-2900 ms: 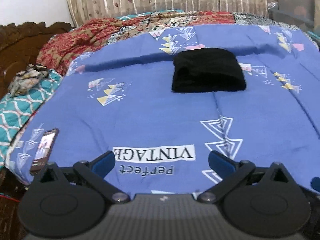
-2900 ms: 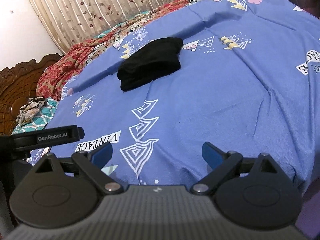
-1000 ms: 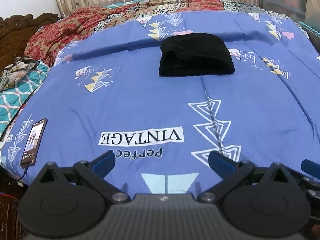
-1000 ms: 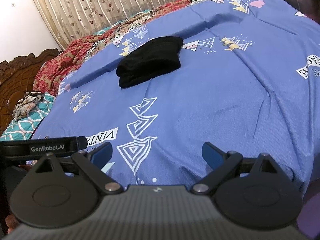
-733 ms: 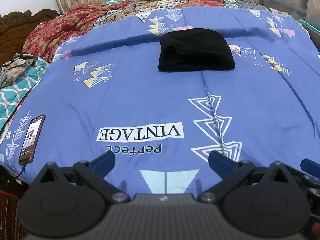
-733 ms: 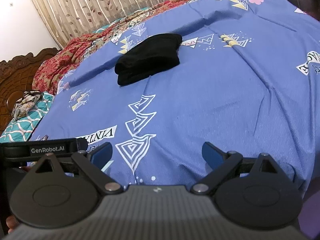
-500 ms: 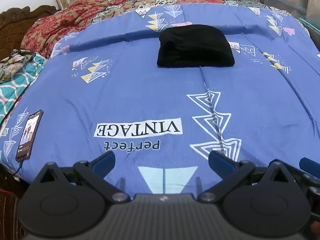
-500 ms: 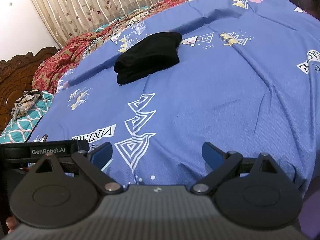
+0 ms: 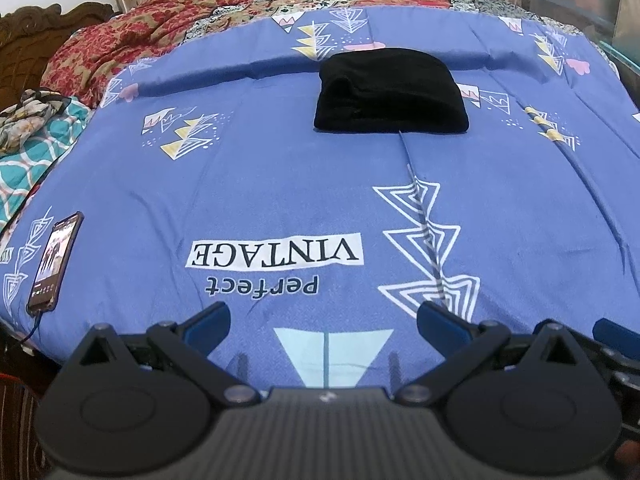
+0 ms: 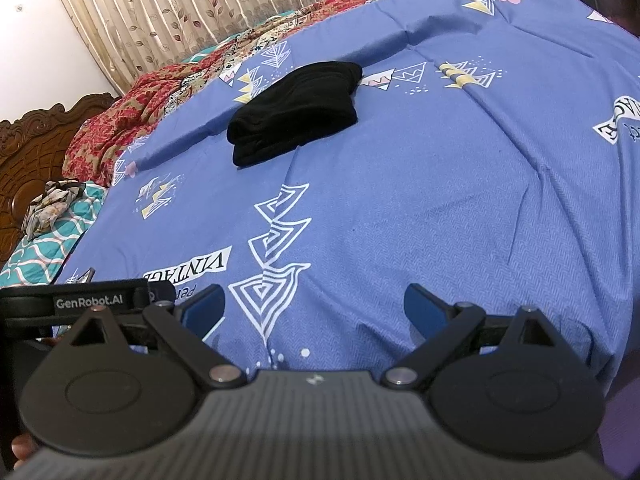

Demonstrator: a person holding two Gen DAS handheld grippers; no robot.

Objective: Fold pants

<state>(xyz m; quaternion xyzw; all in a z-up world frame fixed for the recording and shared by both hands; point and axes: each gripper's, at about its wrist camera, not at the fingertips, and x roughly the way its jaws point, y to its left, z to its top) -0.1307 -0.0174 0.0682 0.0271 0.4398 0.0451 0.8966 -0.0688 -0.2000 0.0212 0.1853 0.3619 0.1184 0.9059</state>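
Note:
Black pants (image 9: 390, 94) lie folded into a compact rectangle on the blue printed bedsheet (image 9: 280, 184), toward the far middle of the bed; the right wrist view shows the pants (image 10: 294, 110) up and to the left. My left gripper (image 9: 323, 318) hangs open near the front edge of the bed, far from the pants, with nothing between its blue-padded fingers. Beside it, my right gripper (image 10: 314, 306) is also open and empty, well short of the pants.
A phone (image 9: 54, 258) on a cable lies at the bed's left edge. A red patterned blanket (image 9: 132, 46) is bunched at the far left, by a carved wooden headboard (image 10: 28, 148). Curtains (image 10: 200, 4) hang behind the bed. The left gripper's body (image 10: 80, 304) shows at left.
Both grippers have drawn back slightly toward the bed's front edge and stayed open. The folded pants have not moved.

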